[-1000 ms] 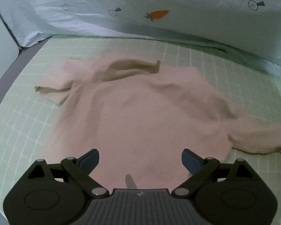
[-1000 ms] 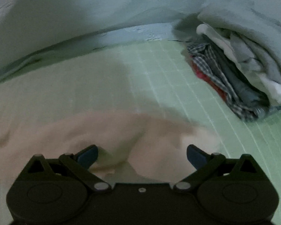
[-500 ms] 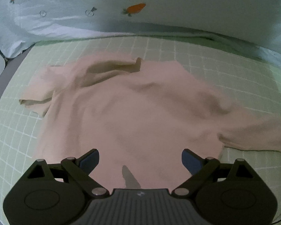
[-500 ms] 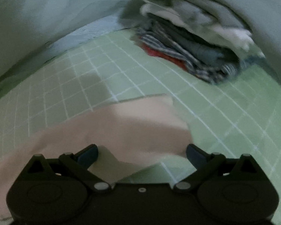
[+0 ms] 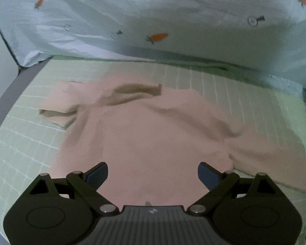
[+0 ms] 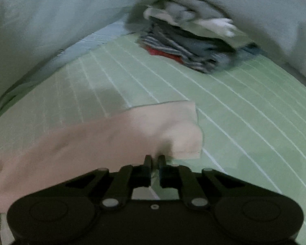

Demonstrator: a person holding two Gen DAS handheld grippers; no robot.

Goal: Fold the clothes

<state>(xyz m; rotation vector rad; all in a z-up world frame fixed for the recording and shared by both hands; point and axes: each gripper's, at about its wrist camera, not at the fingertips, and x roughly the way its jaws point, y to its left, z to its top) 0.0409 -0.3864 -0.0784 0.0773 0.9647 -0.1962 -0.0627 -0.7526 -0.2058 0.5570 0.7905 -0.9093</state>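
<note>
Green checked bed sheet (image 5: 224,85); pink shirt (image 5: 153,143) spread flat. Right gripper (image 6: 155,159) pinching sleeve (image 6: 179,130), left gripper (image 5: 153,173) wide, empty. Carry sleeve inward low, avoid dragging body.

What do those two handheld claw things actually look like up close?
Both are matte black plastic. The left gripper has two angled linkage arms with silver pivot pins, round discs on each side, a grey ribbed centre plate with a small pale mark, and dark blue finger pads. The right gripper has the same build, with a plain black centre.
</note>
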